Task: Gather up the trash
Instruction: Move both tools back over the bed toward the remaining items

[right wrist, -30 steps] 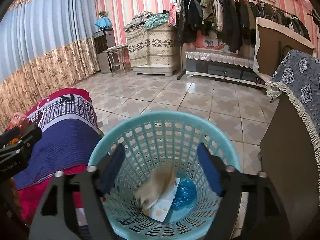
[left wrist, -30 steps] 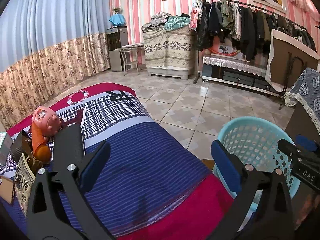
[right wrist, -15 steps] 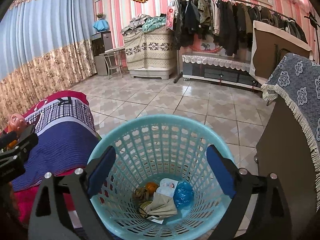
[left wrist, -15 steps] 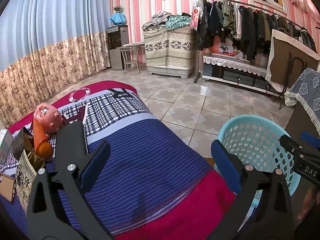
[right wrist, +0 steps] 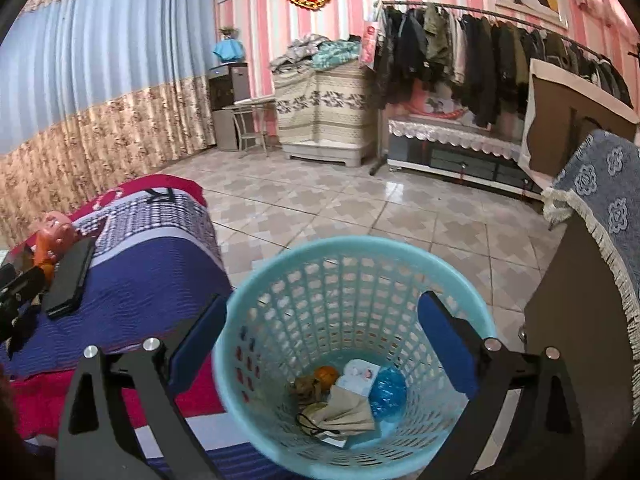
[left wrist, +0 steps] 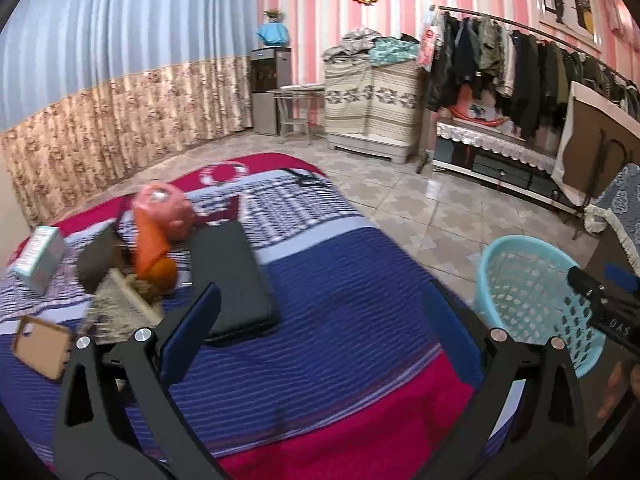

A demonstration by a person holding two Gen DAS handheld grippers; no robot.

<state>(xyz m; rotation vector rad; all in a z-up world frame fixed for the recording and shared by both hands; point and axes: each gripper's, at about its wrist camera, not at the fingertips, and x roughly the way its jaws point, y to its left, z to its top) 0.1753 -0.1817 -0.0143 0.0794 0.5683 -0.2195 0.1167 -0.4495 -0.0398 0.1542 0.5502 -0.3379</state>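
Note:
A light blue mesh basket (right wrist: 360, 242) stands on the tiled floor beside the bed. On its floor lie a beige crumpled piece (right wrist: 348, 412), a blue bag (right wrist: 386, 394), an orange (right wrist: 325, 374) and a white card (right wrist: 362, 374). My right gripper (right wrist: 322, 304) hovers over the basket, its jaws opening with nothing between them. My left gripper (left wrist: 320, 296) is open and empty above the striped bedspread (left wrist: 340, 280). To its left lie a cardboard piece (left wrist: 40, 346), a small box (left wrist: 40, 256) and a woven pouch (left wrist: 120, 312).
An orange-pink hair dryer (left wrist: 156, 232) and a flat black case (left wrist: 232, 280) lie on the bed. A brown cabinet with a fringed blue cloth (right wrist: 600, 184) stands right of the basket. A clothes rack (right wrist: 480, 52) lines the far wall across the tiled floor (right wrist: 360, 208).
The beige piece has dropped from between the right jaws to the basket floor, and those jaws have spread wider. The left gripper has swung left over the bed, bringing the clutter closer.

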